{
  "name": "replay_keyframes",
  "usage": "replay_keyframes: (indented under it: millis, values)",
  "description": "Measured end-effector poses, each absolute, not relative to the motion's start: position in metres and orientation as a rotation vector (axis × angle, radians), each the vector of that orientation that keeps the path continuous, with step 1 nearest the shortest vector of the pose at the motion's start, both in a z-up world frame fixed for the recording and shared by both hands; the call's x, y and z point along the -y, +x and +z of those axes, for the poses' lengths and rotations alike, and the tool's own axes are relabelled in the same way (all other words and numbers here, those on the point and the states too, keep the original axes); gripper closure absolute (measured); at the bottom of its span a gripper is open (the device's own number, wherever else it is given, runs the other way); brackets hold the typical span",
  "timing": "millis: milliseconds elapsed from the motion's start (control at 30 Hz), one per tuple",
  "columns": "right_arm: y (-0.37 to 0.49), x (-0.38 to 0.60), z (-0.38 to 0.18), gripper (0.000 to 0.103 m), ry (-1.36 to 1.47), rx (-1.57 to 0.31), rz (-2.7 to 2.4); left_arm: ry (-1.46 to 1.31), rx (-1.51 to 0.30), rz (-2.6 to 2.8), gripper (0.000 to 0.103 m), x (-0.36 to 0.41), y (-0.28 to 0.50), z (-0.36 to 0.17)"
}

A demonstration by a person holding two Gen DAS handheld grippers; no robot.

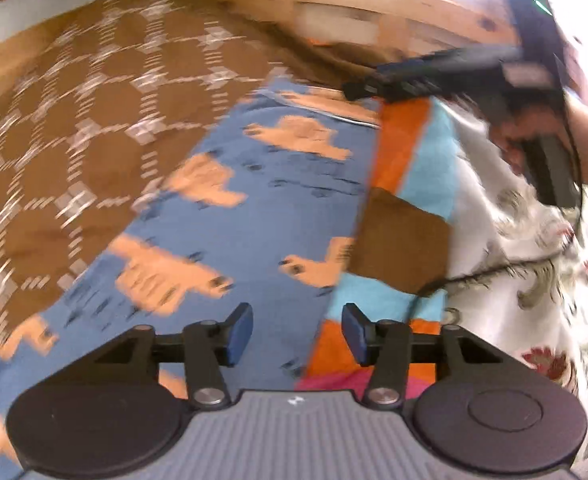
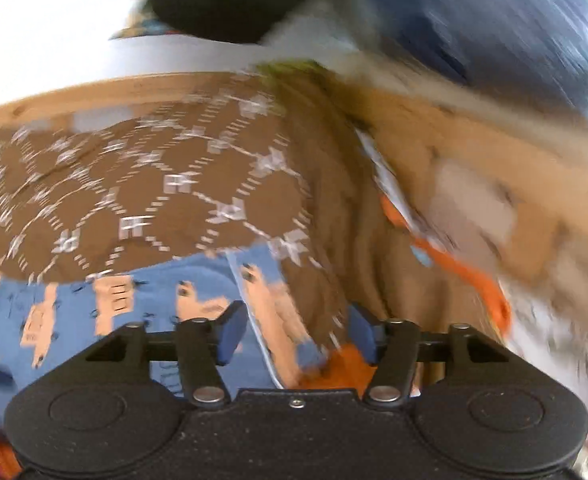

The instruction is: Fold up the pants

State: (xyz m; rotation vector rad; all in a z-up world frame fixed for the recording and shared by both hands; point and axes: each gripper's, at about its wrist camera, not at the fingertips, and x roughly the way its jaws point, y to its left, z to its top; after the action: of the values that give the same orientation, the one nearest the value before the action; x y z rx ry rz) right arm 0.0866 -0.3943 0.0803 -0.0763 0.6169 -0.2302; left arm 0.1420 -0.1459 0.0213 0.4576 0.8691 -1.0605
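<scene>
Both tongs spread, pants lying loose on the brown quilt after a fold.

Left wrist view: our left tongs are spread with nothing pinched; the blue pants with peach animal print lie flat below, on the near edge of the brown quilt, and beside them sits an orange-and-teal cloth with a brown patch. Only here do we see the right tongs from outside, hovering over the far end of the pants, plus the hand holding them and the floral sheet. Right wrist view: our right tongs are spread too, no pinch; a pants edge with pale trim runs between the fingers, untouched as far as blur lets us tell. Only here we see the quilt's far side, the wooden frame. Next, we judge: regrip both corners of one pants end evenly, pull taut before folding.
</scene>
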Motion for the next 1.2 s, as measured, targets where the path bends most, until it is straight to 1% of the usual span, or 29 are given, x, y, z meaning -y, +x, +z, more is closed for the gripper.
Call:
replay_keyframes:
  millis: [67, 167, 200, 267, 300, 333, 367, 400, 433, 467, 500, 633, 700, 767, 833, 867, 900, 967, 1033, 1067, 1100, 1167, 1200]
  values:
    - [0.095, 0.383, 0.077, 0.042, -0.118, -0.640, -0.125, 0.436, -0.899, -0.960, 0.044, 0.131, 0.153, 0.023]
    - [0.107, 0.368, 0.060, 0.042, -0.178, -0.713, 0.011, 0.437, -1.000, -0.794, 0.044, 0.102, 0.169, 0.012]
    - [0.110, 0.363, 0.052, 0.043, -0.213, -0.740, 0.029, 0.432, -1.043, -0.758, 0.043, 0.089, 0.173, 0.005]
    - [0.115, 0.365, 0.037, 0.044, -0.268, -0.775, 0.001, 0.374, -1.064, -0.763, 0.043, 0.057, 0.176, 0.004]
    - [0.115, 0.372, 0.035, 0.052, -0.251, -0.779, -0.004, 0.368, -1.075, -0.761, 0.044, 0.046, 0.178, 0.007]
    - [0.115, 0.377, 0.038, 0.056, -0.228, -0.779, -0.007, 0.378, -1.077, -0.751, 0.044, 0.034, 0.180, 0.012]
    - [0.115, 0.380, 0.043, 0.056, -0.218, -0.775, -0.019, 0.407, -1.069, -0.715, 0.043, 0.025, 0.182, 0.019]
    - [0.115, 0.377, 0.050, 0.049, -0.245, -0.756, -0.029, 0.439, -1.040, -0.670, 0.043, 0.018, 0.186, 0.027]
    - [0.115, 0.372, 0.055, 0.034, -0.274, -0.732, -0.016, 0.447, -0.994, -0.636, 0.043, 0.007, 0.191, 0.035]
    - [0.117, 0.368, 0.060, 0.027, -0.294, -0.713, 0.015, 0.431, -0.947, -0.608, 0.043, -0.003, 0.198, 0.043]
    - [0.123, 0.362, 0.065, 0.025, -0.301, -0.706, 0.069, 0.400, -0.914, -0.580, 0.043, -0.011, 0.207, 0.051]
    - [0.164, 0.338, 0.071, 0.026, -0.312, -0.753, 0.248, 0.290, -0.859, -0.505, 0.043, -0.026, 0.254, 0.060]
    - [0.190, 0.323, 0.068, 0.027, -0.311, -0.790, 0.369, 0.283, -0.904, -0.537, 0.043, -0.029, 0.275, 0.047]
    - [0.211, 0.307, 0.063, 0.031, -0.330, -0.827, 0.463, 0.262, -0.965, -0.563, 0.043, -0.035, 0.291, 0.031]
    - [0.226, 0.289, 0.058, 0.037, -0.365, -0.863, 0.545, 0.220, -0.988, -0.593, 0.046, -0.043, 0.299, 0.021]
    - [0.233, 0.281, 0.056, 0.038, -0.386, -0.877, 0.578, 0.200, -0.990, -0.610, 0.050, -0.045, 0.299, 0.019]
    - [0.240, 0.271, 0.055, 0.038, -0.408, -0.889, 0.612, 0.185, -0.986, -0.636, 0.058, -0.048, 0.300, 0.019]
    - [0.250, 0.254, 0.053, 0.039, -0.438, -0.911, 0.681, 0.165, -0.991, -0.692, 0.069, -0.050, 0.303, 0.019]
    - [0.256, 0.240, 0.048, 0.039, -0.466, -0.927, 0.714, 0.174, -0.992, -0.699, 0.073, -0.051, 0.306, 0.015]
    - [0.260, 0.231, 0.046, 0.040, -0.476, -0.936, 0.731, 0.192, -0.979, -0.703, 0.085, -0.050, 0.305, 0.016]
    - [0.263, 0.225, 0.042, 0.042, -0.484, -0.946, 0.744, 0.205, -0.960, -0.695, 0.092, -0.049, 0.304, 0.016]
    - [0.266, 0.216, 0.034, 0.057, -0.512, -0.976, 0.749, 0.185, -0.941, -0.671, 0.094, -0.049, 0.301, 0.018]
    - [0.265, 0.210, 0.030, 0.066, -0.529, -0.988, 0.755, 0.191, -0.930, -0.660, 0.095, -0.046, 0.299, 0.020]
